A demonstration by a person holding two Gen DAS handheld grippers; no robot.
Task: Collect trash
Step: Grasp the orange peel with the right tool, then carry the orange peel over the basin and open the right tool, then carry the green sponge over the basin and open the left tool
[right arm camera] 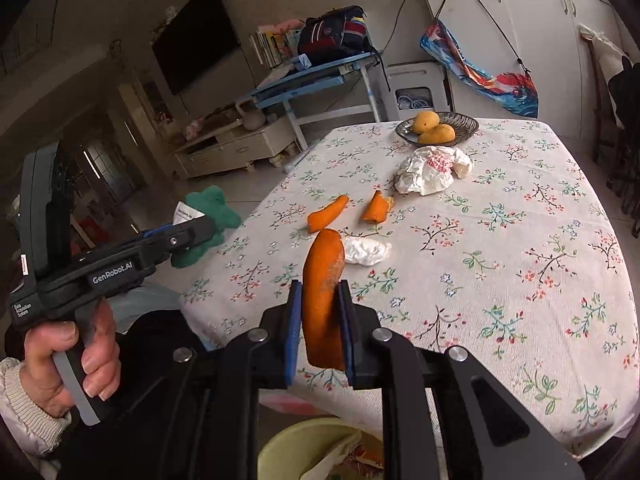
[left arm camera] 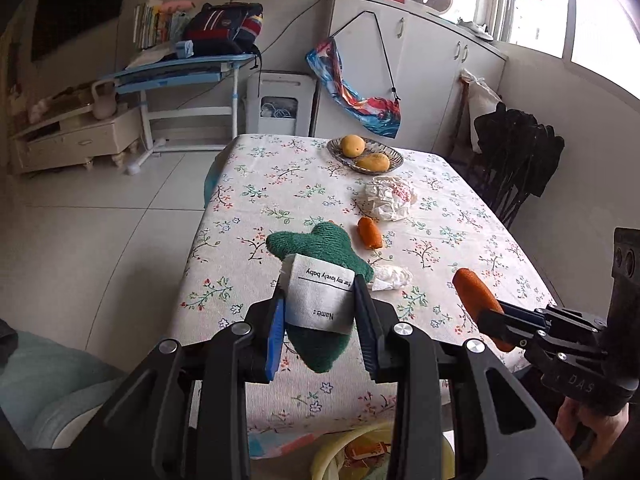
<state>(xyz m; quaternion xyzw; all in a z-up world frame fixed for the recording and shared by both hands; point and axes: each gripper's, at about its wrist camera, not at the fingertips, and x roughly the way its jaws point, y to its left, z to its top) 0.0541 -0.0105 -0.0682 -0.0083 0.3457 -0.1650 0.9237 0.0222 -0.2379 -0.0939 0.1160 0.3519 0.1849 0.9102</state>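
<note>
My left gripper (left arm camera: 320,308) is shut on a green fuzzy cloth (left arm camera: 316,252) with a white label, held above the table's near edge; it also shows in the right wrist view (right arm camera: 208,216). My right gripper (right arm camera: 320,308) is shut on a long orange peel (right arm camera: 324,300), also seen in the left wrist view (left arm camera: 476,300). On the flowered tablecloth (right arm camera: 500,240) lie two more orange peels (right arm camera: 328,213) (right arm camera: 376,208), a small crumpled tissue (right arm camera: 366,251) and a larger crumpled white paper (right arm camera: 430,172). A yellow-green bin (right arm camera: 304,452) stands below the table edge under my right gripper.
A dark wire dish (right arm camera: 438,126) with two mangoes sits at the table's far end. Black chairs (left arm camera: 516,160) stand at the table's right side. A blue desk (left arm camera: 180,72), a low cream cabinet (left arm camera: 76,136) and white cupboards (left arm camera: 420,60) line the room behind.
</note>
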